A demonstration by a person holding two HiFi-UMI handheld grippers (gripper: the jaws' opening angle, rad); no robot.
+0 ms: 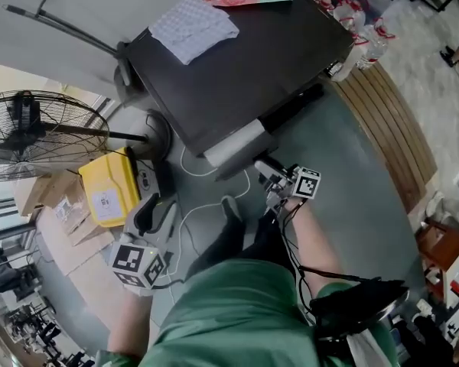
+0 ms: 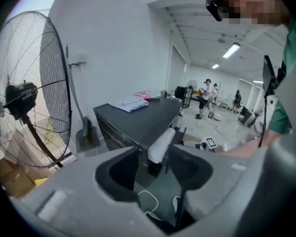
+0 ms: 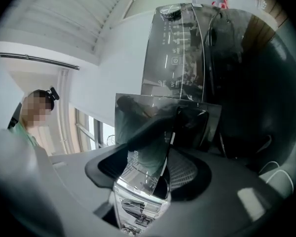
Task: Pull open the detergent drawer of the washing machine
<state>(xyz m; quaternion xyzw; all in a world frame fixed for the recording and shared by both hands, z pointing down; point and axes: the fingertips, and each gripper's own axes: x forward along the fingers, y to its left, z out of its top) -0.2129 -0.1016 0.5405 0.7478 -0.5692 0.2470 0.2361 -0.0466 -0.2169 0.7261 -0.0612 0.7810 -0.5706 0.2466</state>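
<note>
Hanging low by the person's leg (image 1: 231, 239), the left gripper (image 1: 157, 211) is held spread and empty. Farther on, the right gripper (image 1: 266, 170) is set with jaws spread about the glossy front of the detergent drawer (image 3: 133, 110), judged only partly out of the washing machine (image 1: 245, 60), so more pulling is left.
</note>
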